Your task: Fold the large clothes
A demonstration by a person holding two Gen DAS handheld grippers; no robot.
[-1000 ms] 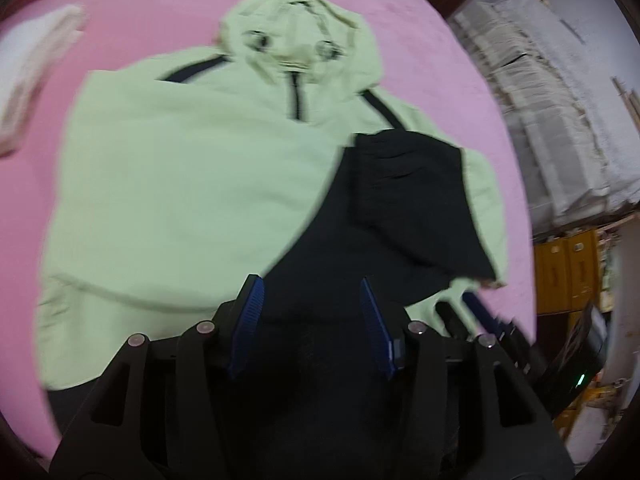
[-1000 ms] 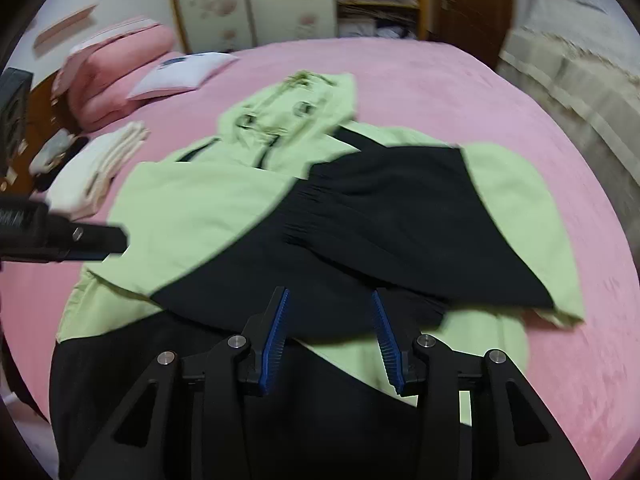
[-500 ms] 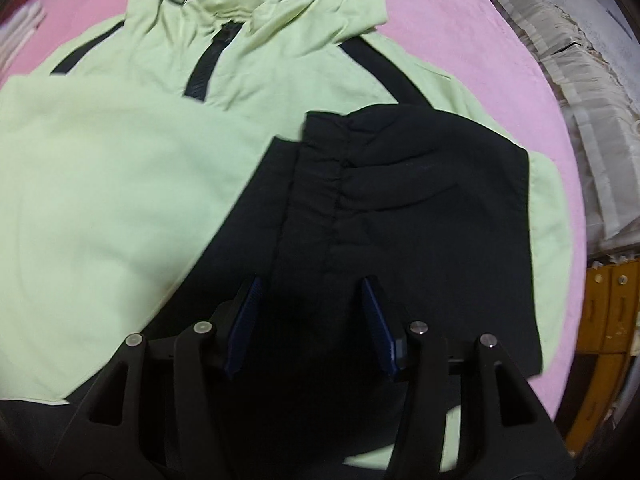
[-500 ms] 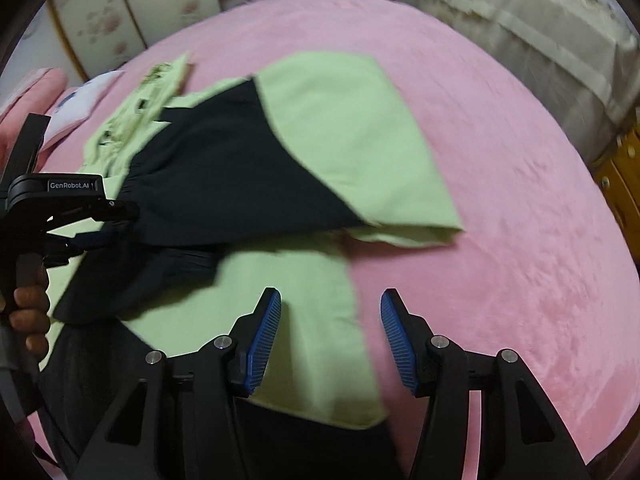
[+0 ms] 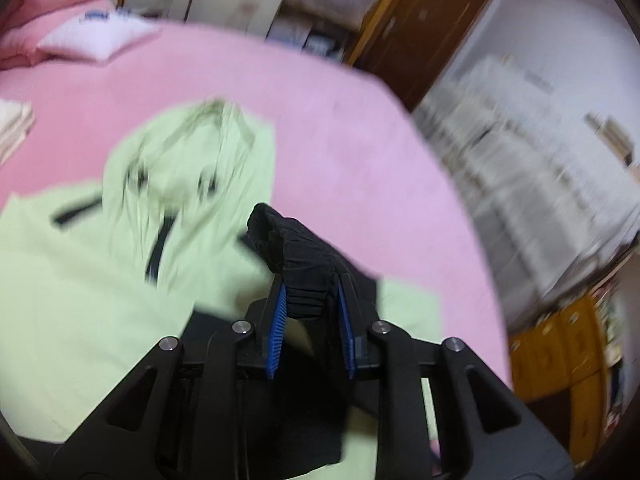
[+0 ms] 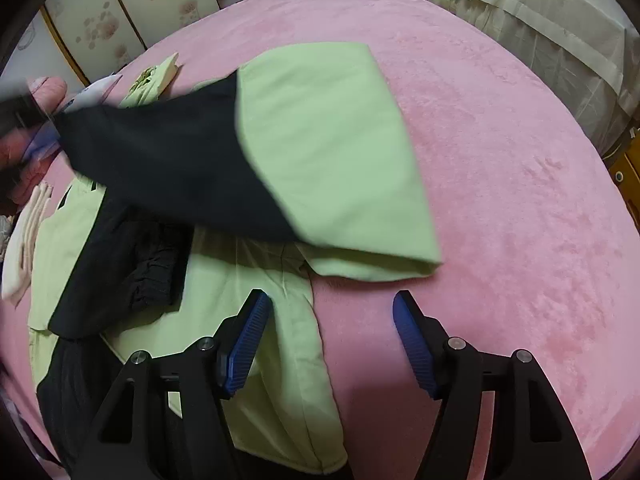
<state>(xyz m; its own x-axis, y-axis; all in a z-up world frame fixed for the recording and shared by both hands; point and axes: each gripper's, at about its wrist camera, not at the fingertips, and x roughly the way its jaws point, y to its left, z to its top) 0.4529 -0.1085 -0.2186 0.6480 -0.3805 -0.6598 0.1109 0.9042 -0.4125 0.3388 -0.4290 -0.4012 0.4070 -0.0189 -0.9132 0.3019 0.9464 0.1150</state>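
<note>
Bed with pink plush cover fills most of both views. Pink bedding stacked at the head, a white pillow just beside it. Folded cream cloth pile on the bed's left edge. Floral-panelled wardrobe doors behind. Dark brown wooden door. Cream lace-covered furniture alongside the bed. Yellow-orange cabinet at lower right. Indoor light, even.

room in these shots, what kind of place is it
Most likely a home bedroom. A large bed with a pink cover fills both views, a white pillow lies at its far end, and floral sliding wardrobe doors and a brown wooden door stand behind.
</note>
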